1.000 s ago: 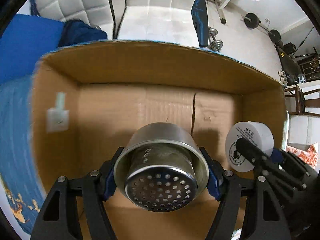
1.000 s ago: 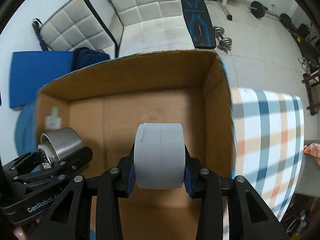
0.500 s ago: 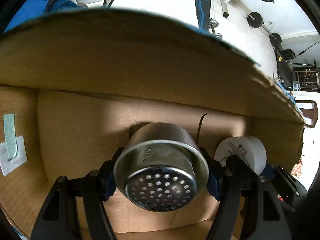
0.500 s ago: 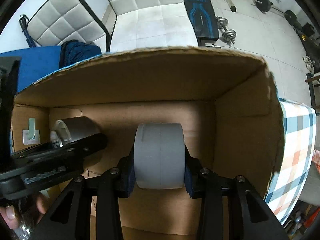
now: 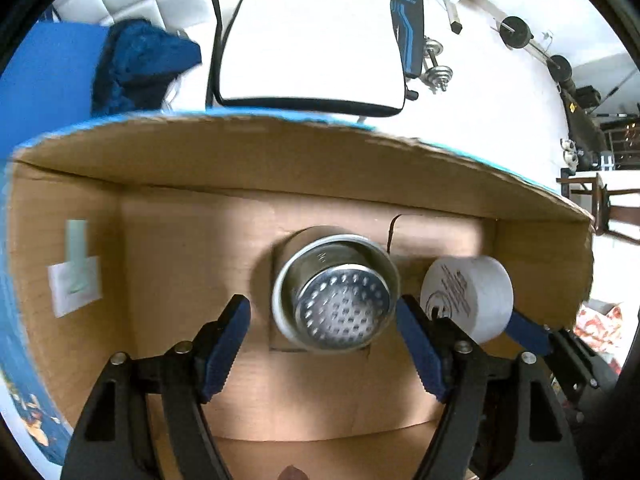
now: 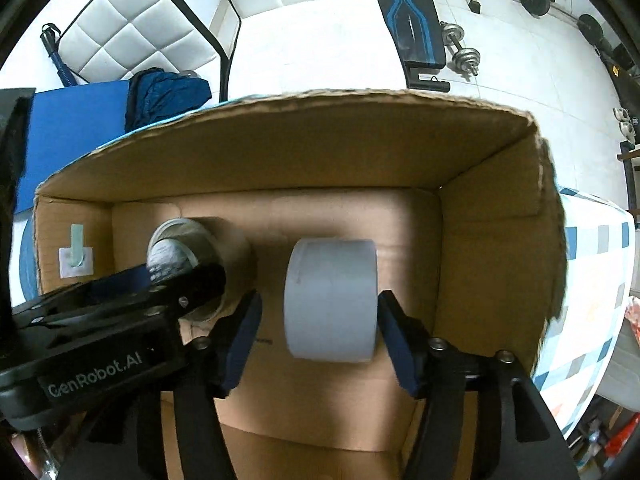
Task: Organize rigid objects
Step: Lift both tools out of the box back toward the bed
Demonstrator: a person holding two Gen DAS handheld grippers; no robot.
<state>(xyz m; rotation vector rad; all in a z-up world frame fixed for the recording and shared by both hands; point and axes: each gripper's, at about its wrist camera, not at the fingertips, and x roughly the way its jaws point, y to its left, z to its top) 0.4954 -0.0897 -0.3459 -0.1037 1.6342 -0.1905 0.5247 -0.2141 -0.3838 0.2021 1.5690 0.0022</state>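
A perforated steel cup lies on the floor of the cardboard box, its holed bottom facing me. My left gripper straddles it with jaws opening, and a gap shows at each blue pad. Beside it to the right lies a white roll. In the right wrist view the same roll rests on the floor of the box between the opening jaws of my right gripper, pads off it. The left gripper's body partly hides the cup.
A white label sticks to the box's left wall. Beyond the box stand a white quilted chair, a blue mat with a dark blue cloth, a weight bench and dumbbells. A checked tablecloth lies right of the box.
Both grippers have let go: the left spread off the steel cup, the right off the white roll. Both things now lie on the box floor, and the left gripper has drawn back upward.
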